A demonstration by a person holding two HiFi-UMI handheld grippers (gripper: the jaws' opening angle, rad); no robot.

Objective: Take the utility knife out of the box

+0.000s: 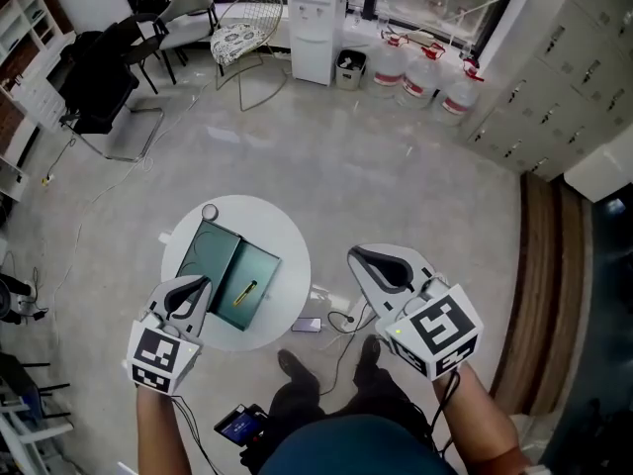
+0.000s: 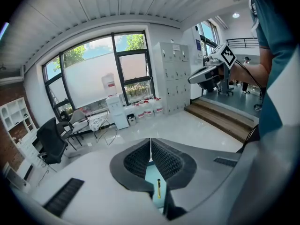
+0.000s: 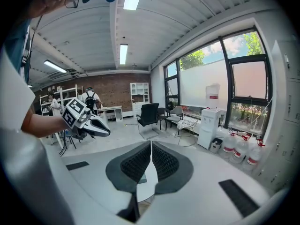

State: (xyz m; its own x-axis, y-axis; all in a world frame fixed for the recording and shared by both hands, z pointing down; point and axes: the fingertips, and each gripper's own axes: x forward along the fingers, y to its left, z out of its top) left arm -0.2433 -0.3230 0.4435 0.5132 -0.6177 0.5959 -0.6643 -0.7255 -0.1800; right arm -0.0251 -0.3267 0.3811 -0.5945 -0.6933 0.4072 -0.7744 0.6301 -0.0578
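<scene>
My left gripper (image 1: 202, 284) is closed and empty, aimed at the utility knife (image 1: 244, 291) in the box (image 1: 211, 250). My right gripper (image 1: 355, 254) looks closed too, empty.

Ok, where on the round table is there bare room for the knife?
Bare: the round white table's right crescent between the open dark-green box and the rim, plus a thin far strip. Crowded: the box fills middle and left, a small round object sits far-left, the left gripper overhangs the near-left edge.
</scene>
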